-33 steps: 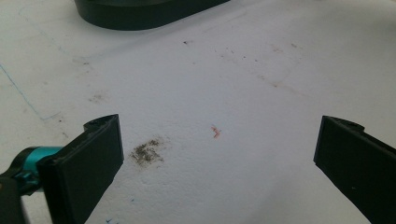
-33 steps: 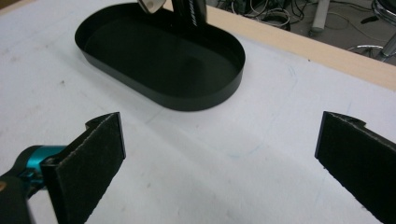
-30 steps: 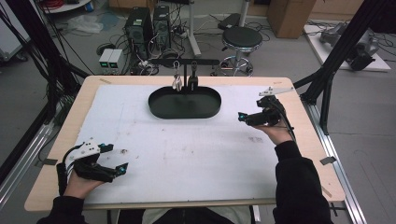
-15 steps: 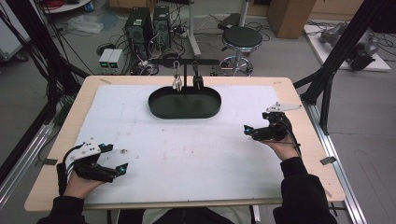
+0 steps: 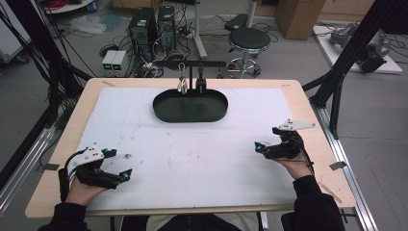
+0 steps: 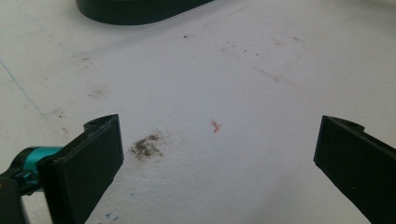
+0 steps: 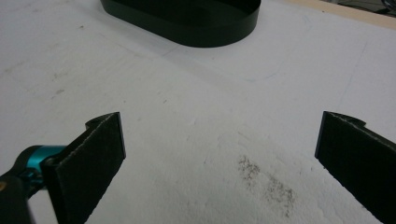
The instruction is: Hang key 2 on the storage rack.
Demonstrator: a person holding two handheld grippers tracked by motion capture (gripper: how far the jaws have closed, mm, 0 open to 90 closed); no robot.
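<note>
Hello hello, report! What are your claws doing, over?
Left gripper open, empty, low over white mat. Right gripper open, empty. Black tray far side, untouched. Nothing in the way.

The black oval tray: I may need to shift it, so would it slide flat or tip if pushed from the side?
The black oval tray would probably slide rather than tip: it sits low and wide, with a short upright wall. It looks rigid, so it should keep its shape. The white table cover looks matt and scuffed, so it may drag somewhat.

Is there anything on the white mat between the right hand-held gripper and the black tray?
Nothing visible. Between the right hand-held gripper and the black tray lies only bare white mat with faint smudges. Its jaws stand wide open and hold nothing.
</note>
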